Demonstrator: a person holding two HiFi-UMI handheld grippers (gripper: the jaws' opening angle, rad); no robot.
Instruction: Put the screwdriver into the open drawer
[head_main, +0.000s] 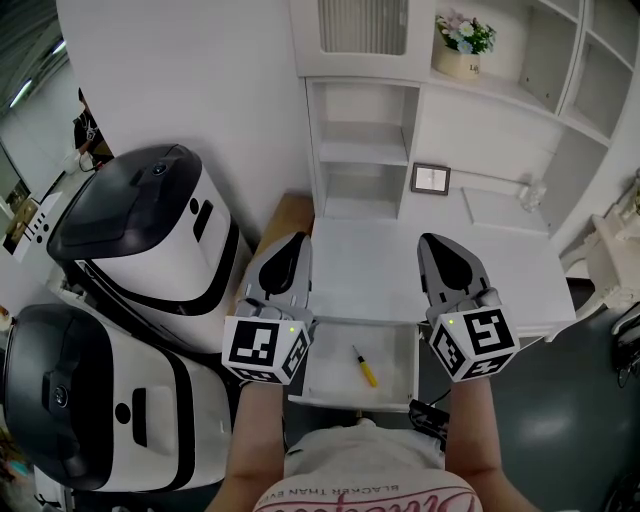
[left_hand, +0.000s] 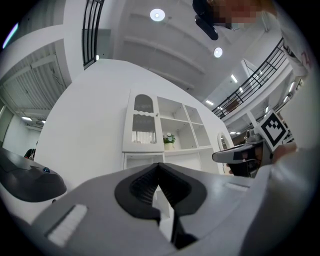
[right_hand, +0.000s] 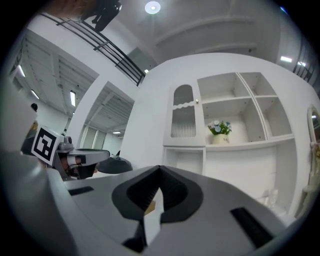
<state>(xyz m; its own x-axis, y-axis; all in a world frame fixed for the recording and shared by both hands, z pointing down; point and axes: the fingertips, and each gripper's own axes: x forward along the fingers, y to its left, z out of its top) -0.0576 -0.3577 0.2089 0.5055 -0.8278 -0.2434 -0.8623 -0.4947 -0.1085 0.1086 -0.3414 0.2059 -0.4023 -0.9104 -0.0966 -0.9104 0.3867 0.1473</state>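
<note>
A small screwdriver (head_main: 365, 367) with a yellow handle lies on the floor of the open white drawer (head_main: 327, 391), which is pulled out from the desk's front edge. My left gripper (head_main: 295, 240) hangs above the desk's left side, jaws shut with nothing in them. My right gripper (head_main: 432, 240) is level with it over the desk's middle, also shut and empty. Both point toward the shelves at the back. The drawer does not show in either gripper view; the left gripper (left_hand: 159, 167) and the right gripper (right_hand: 160, 170) there face the shelf unit.
A white shelf unit (head_main: 362, 150) stands at the back of the white desk (head_main: 520, 265), with a small framed picture (head_main: 430, 179) and a flower pot (head_main: 463, 45) above. Two large white-and-black machines (head_main: 150, 235) stand to the left.
</note>
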